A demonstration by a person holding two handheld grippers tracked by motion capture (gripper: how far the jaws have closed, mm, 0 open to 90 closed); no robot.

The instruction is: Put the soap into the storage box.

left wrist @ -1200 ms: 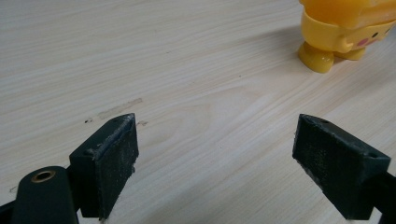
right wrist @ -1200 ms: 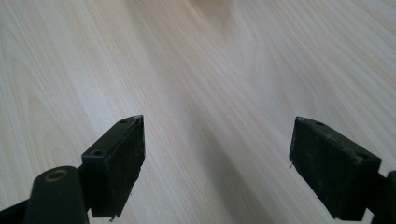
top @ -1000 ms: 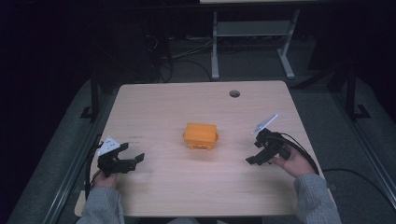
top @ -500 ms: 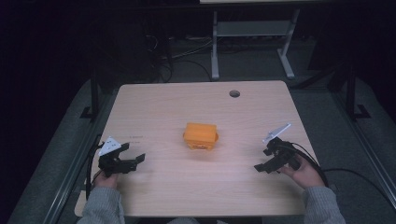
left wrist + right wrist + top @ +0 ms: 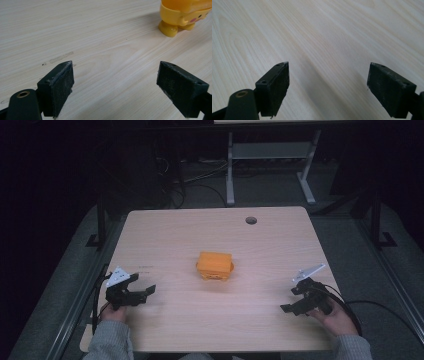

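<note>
An orange-yellow toy-like container (image 5: 215, 265) sits near the middle of the light wooden table (image 5: 210, 235); its feet and a pink cheek mark show in the left gripper view (image 5: 183, 17) at top right. My left gripper (image 5: 141, 287) rests at the table's near left, open, with nothing between its jaws (image 5: 113, 87). My right gripper (image 5: 291, 300) sits at the near right, also open and empty (image 5: 328, 86), pointing over bare wood.
A round cable hole (image 5: 251, 220) lies near the table's far edge. A white metal frame (image 5: 270, 165) and cables stand on the dark floor behind. A faint tape mark (image 5: 61, 57) lies on the wood ahead of the left gripper.
My right gripper has drawn back toward the near right corner of the table and stayed open. The left gripper has barely moved.
</note>
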